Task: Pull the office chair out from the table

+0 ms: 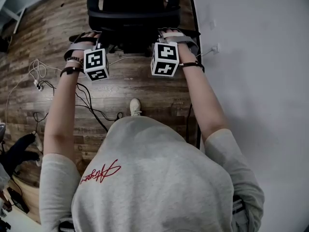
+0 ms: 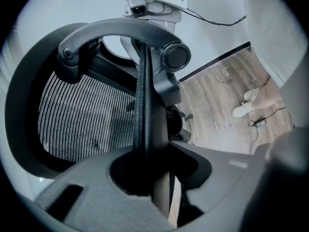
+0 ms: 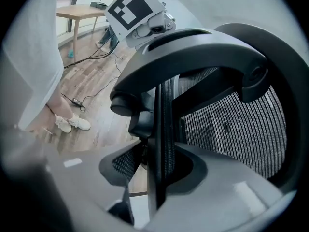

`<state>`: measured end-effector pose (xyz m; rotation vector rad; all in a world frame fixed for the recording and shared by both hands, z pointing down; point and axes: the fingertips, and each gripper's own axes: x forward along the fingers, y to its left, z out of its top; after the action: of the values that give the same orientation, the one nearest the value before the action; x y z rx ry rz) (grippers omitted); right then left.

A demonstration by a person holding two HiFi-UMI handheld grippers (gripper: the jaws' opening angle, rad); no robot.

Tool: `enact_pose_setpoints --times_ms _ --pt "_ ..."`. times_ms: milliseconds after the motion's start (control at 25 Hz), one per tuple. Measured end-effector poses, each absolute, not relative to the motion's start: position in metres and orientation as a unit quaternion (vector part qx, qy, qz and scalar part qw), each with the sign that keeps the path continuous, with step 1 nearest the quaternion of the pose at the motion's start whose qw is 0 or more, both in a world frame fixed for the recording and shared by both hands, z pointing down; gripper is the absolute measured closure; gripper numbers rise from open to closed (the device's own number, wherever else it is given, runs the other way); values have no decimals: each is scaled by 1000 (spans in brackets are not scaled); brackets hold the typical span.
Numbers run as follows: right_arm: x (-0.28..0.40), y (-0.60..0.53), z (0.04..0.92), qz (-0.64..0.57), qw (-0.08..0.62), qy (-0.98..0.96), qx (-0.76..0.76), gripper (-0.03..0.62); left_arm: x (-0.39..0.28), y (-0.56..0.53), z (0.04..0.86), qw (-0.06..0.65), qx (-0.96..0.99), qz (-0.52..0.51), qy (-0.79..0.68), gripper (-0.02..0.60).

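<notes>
Floor: dull wooden planks, on which the chair is stood.
Office chair: set beside a white wall; judged already drawn clear.
Mesh back: black weave stretched in a curved plastic rim.
Left tongs, right tongs: narrowly parted and slack, one at each side rim so an even pull can be given.

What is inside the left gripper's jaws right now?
The chair's back edge stands between the left gripper's jaws; a light slit beside it suggests they aren't clamping. How deep the edge reaches is covered by the gripper's body.
</notes>
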<state>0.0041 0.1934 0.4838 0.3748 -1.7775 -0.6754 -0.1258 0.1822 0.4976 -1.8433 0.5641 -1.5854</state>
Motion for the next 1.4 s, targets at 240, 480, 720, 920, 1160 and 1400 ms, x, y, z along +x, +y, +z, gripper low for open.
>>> enact_pose_setpoints --times_ms 240,480,720,920,1160,1400 --pt "4 199 484 -261 576 -761 148 408 -126 191 502 281 -712 -615 190 418" --pt "5 202 487 -259 580 -760 138 369 -126 194 506 286 -712 -617 175 374" --pt "4 204 487 -239 588 -761 132 355 -127 196 504 259 -713 -632 160 366" --pt "5 208 490 -221 598 -761 117 318 -128 198 504 262 -707 -639 154 351" --pt "4 208 487 -207 598 -765 116 298 -126 189 485 264 -725 -608 187 333" --pt "2 208 474 -186 579 -781 144 226 -129 196 492 258 -729 -603 198 322"
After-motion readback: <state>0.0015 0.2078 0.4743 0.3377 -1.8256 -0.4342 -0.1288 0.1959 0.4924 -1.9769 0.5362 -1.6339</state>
